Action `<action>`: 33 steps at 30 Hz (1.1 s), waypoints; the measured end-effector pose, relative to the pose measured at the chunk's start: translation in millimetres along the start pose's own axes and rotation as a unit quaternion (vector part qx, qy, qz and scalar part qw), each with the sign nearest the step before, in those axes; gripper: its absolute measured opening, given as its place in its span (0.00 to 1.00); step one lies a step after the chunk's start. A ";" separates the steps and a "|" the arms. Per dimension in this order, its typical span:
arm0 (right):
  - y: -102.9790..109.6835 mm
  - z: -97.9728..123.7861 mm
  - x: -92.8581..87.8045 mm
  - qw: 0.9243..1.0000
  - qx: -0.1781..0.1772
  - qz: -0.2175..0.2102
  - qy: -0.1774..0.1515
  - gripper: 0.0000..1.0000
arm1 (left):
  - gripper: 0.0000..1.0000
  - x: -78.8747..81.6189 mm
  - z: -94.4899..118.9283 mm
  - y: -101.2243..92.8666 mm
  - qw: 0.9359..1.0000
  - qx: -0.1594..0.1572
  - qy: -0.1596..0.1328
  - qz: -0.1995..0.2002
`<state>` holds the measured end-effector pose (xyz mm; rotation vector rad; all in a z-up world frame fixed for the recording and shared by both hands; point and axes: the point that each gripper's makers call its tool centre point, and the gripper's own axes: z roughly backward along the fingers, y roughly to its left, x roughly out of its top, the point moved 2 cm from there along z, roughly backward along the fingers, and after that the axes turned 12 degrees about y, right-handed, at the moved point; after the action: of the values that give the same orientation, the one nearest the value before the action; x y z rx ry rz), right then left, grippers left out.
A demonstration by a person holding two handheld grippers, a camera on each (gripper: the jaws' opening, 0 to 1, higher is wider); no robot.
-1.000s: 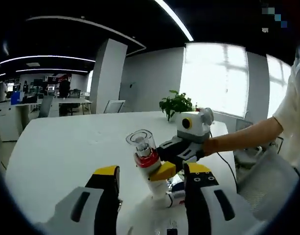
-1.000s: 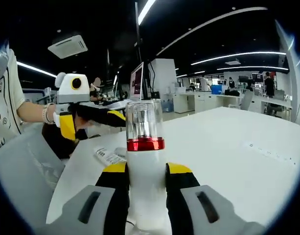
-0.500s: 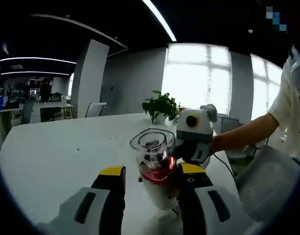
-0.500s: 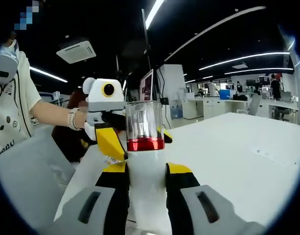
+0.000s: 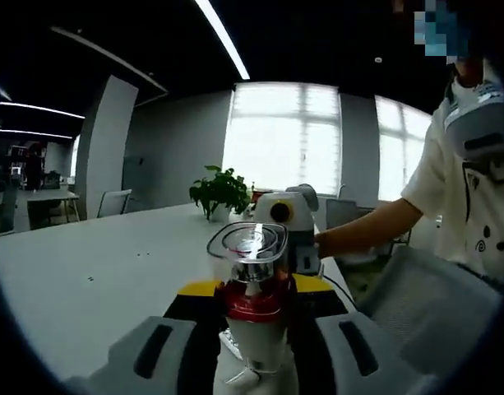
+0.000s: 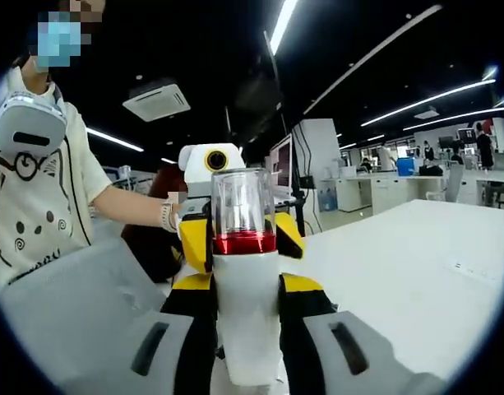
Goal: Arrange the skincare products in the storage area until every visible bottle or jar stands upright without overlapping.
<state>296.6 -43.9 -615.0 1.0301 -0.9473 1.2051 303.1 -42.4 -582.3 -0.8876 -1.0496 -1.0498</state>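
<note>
In the left gripper view, my left gripper [image 5: 253,313] has its two yellow-tipped jaws on either side of the white bottle with a red band and a clear plastic cap [image 5: 253,313]. The bottle stands upright between them. The jaws look very close to the bottle's sides, but I cannot tell if they are squeezing it. Right behind the bottle I see my right gripper [image 5: 286,239], with the person's arm [image 5: 362,234] holding it. Under it all is the big white surface [image 5: 79,284], and far back on it stands a green plant in a pot [image 5: 220,191] near the bright windows [image 5: 283,140]. In the right gripper view, my right gripper [image 6: 246,306] is clamped on the white body of the same bottle [image 6: 245,288], one jaw pressed on each side. The bottle stands straight up, with its clear cap on top. Just behind the bottle is my left gripper [image 6: 209,239], its yellow tips showing on both sides of the red band. The white surface [image 6: 399,280] spreads out to the right.
</note>
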 end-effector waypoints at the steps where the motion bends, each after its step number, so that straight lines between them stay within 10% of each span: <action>1: 0.5 0.4 0.0 1.000 -0.001 0.000 0.000 0.27 | 0.26 0.3 -0.1 -0.6 1.000 0.000 0.000 -0.001; 33: 57.3 25.2 -54.8 0.987 -0.104 0.013 0.123 0.30 | 0.24 -35.0 -27.9 -76.7 0.995 -0.028 0.093 -0.038</action>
<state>232.2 -79.1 -654.2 0.6885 -0.8734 1.1952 231.0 -80.6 -617.2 -0.7818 -0.9071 -1.2066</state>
